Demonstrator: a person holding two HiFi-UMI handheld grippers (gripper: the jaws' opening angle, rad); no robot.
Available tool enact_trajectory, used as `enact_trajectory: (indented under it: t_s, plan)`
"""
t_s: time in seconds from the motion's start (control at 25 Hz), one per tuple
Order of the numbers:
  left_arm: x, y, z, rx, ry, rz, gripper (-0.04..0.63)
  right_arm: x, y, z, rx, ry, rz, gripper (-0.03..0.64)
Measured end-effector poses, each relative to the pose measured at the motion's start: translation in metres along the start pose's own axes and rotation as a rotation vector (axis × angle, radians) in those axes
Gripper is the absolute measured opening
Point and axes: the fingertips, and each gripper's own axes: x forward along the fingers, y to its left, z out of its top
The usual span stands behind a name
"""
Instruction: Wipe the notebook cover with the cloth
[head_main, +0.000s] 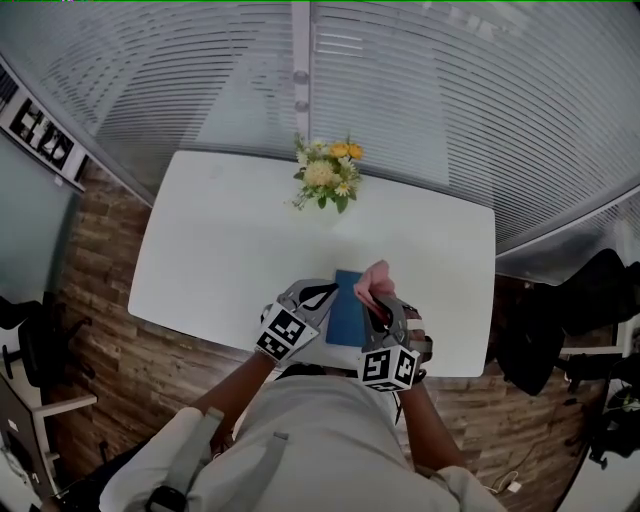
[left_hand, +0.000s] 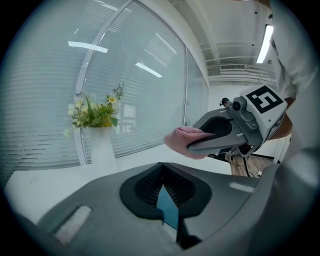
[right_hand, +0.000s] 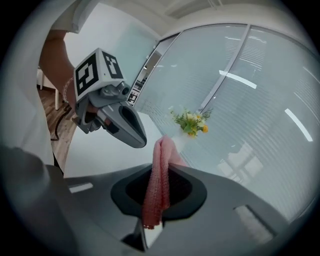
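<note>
Two claws are held over the near edge of the white bench. The left claw is closed on the edge of the blue notebook. The pink cloth is pinched in the right claw, just beside the notebook cover. Flowers are placed at the far edge.

My left gripper and right gripper — grey shells, black-and-white marker cubes — my shirt pale, short-sleeved
</note>
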Motion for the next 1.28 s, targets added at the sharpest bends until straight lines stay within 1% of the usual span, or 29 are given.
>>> enact_trajectory:
  t_s: [0.24, 0.44, 0.84, 0.96, 1.28]
  plan:
    - [0.014, 0.012, -0.041, -0.018, 0.074, 0.005, 0.003, 0.036, 0.017, -0.016, -0.108, 0.046, 0.031, 0.028]
    - [0.023, 0.017, -0.068, -0.036, 0.123, 0.007, 0.003, 0.06, 0.03, -0.028, -0.176, 0.077, 0.06, 0.028]
    - [0.056, 0.018, -0.126, -0.059, 0.235, -0.045, 0.003, 0.111, 0.056, -0.063, -0.321, 0.171, 0.125, 0.028]
    - [0.063, 0.015, -0.144, -0.078, 0.287, -0.065, 0.003, 0.125, 0.061, -0.075, -0.382, 0.204, 0.14, 0.028]
    - [0.077, 0.018, -0.168, -0.053, 0.355, -0.067, 0.003, 0.156, 0.074, -0.1, -0.461, 0.27, 0.19, 0.028]
